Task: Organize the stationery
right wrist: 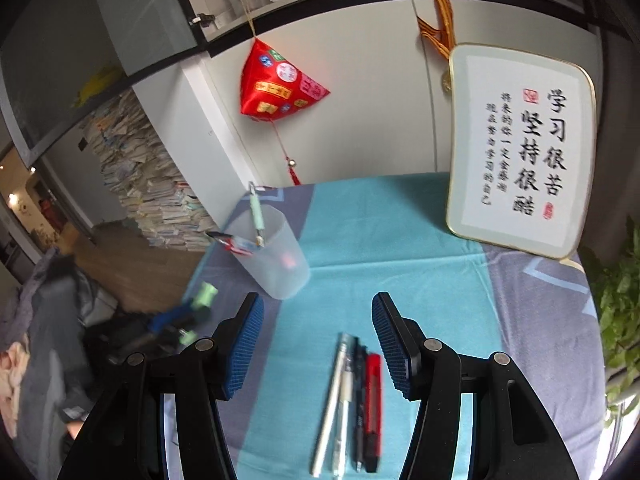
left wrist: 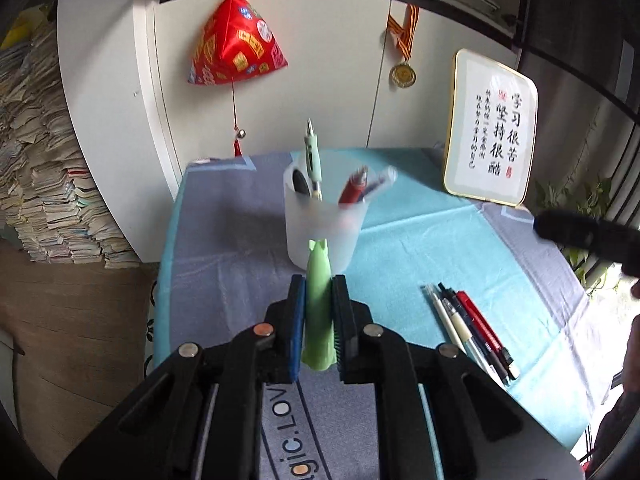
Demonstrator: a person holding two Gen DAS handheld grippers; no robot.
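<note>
My left gripper (left wrist: 318, 282) is shut on a light green pen (left wrist: 318, 300), held above the cloth just in front of the frosted pen cup (left wrist: 324, 224). The cup holds a pale green pen (left wrist: 313, 156) and red and dark pens (left wrist: 356, 190). A row of several pens (left wrist: 472, 328) lies on the cloth to the right. My right gripper (right wrist: 316, 312) hangs open over that row of pens (right wrist: 352, 400), touching none. From the right wrist, the cup (right wrist: 272, 256) stands ahead to the left, and the left gripper (right wrist: 180, 320) with the green pen (right wrist: 204, 294) is blurred beside it.
A blue and grey tablecloth (right wrist: 360, 240) covers the table. A framed calligraphy board (right wrist: 520, 152) leans at the back right. A red hanging ornament (left wrist: 236, 46) and a medal (left wrist: 403, 75) hang on the white cabinet. Stacked books (left wrist: 48, 184) stand left, a plant (right wrist: 620, 320) right.
</note>
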